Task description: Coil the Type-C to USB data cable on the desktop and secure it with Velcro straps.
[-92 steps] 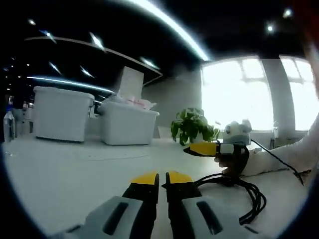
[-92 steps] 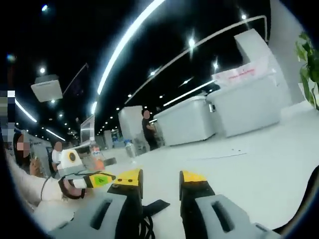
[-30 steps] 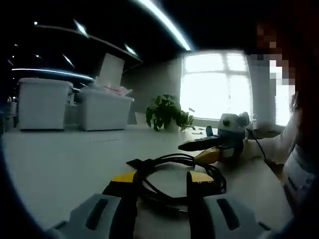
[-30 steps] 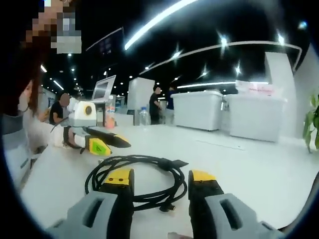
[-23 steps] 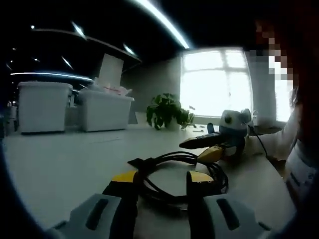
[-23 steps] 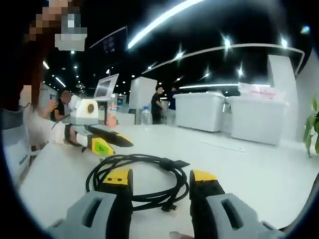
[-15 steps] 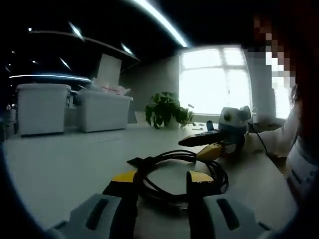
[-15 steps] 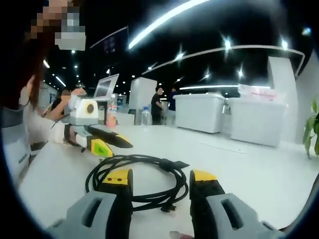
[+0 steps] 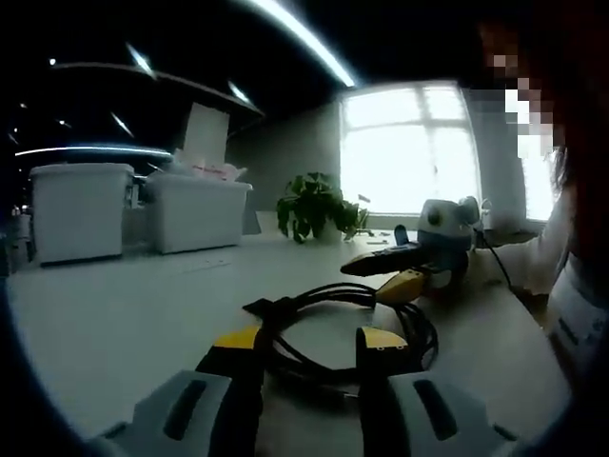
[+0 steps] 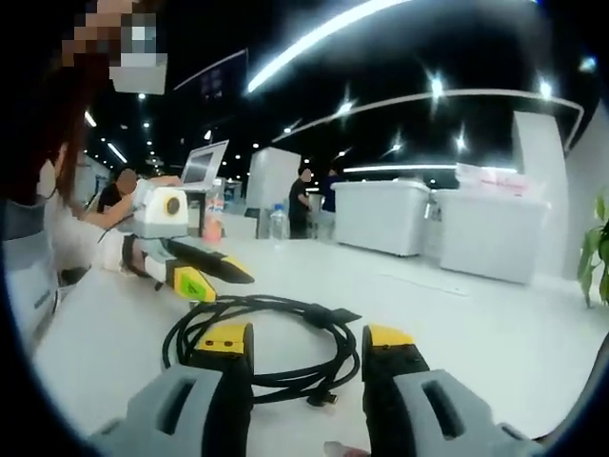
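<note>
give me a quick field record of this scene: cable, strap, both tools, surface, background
cable: black, coiled, lying on the desk
strap: dark tab sticking out of the coil; fastened or not, cannot tell
left tool: open, jaws either side of the coil's near edge
right tool: open, at the coil's near edge, not gripping
surface: white desk
background: white bins, potted plant, bright window

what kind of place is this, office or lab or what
Likely a big open-plan office or workshop hall: long ceiling light strips, white storage bins on white tables, a laptop, people standing behind.
</note>
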Demonstrator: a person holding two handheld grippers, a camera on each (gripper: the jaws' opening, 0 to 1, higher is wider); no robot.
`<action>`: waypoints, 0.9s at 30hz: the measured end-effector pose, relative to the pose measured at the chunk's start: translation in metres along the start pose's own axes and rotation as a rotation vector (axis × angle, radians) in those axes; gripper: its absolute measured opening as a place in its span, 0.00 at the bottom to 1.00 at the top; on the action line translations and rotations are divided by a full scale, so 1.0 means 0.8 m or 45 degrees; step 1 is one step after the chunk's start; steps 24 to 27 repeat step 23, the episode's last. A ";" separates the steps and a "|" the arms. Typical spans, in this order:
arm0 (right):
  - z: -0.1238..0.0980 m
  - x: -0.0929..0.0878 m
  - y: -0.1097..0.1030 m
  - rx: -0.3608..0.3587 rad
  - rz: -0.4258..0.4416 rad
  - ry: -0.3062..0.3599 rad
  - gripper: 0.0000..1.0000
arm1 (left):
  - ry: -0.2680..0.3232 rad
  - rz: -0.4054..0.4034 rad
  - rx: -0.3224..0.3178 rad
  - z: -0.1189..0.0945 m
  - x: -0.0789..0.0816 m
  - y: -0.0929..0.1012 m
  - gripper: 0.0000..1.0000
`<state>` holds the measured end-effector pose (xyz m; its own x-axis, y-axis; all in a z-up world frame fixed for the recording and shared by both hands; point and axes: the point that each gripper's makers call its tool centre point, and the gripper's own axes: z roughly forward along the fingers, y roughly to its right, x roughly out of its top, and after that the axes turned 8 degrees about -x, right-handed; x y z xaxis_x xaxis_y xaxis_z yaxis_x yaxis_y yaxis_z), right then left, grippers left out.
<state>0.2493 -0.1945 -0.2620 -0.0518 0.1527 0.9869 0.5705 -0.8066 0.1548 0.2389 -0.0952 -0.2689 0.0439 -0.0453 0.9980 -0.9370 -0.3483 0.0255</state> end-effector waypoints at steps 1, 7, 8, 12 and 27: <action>0.000 0.000 -0.001 0.002 -0.007 -0.002 0.44 | -0.002 0.000 0.000 0.000 0.000 0.000 0.39; 0.000 0.000 -0.001 0.000 -0.009 0.000 0.44 | -0.005 -0.002 0.001 0.000 -0.001 -0.001 0.39; 0.000 0.000 0.000 -0.002 -0.010 -0.001 0.44 | -0.006 0.000 0.001 0.000 -0.001 -0.001 0.39; 0.000 0.000 -0.001 -0.002 -0.016 0.002 0.44 | -0.010 0.005 0.000 0.001 -0.001 -0.001 0.39; 0.001 -0.001 -0.003 0.001 -0.039 -0.003 0.44 | -0.017 0.014 -0.001 0.001 -0.002 -0.001 0.39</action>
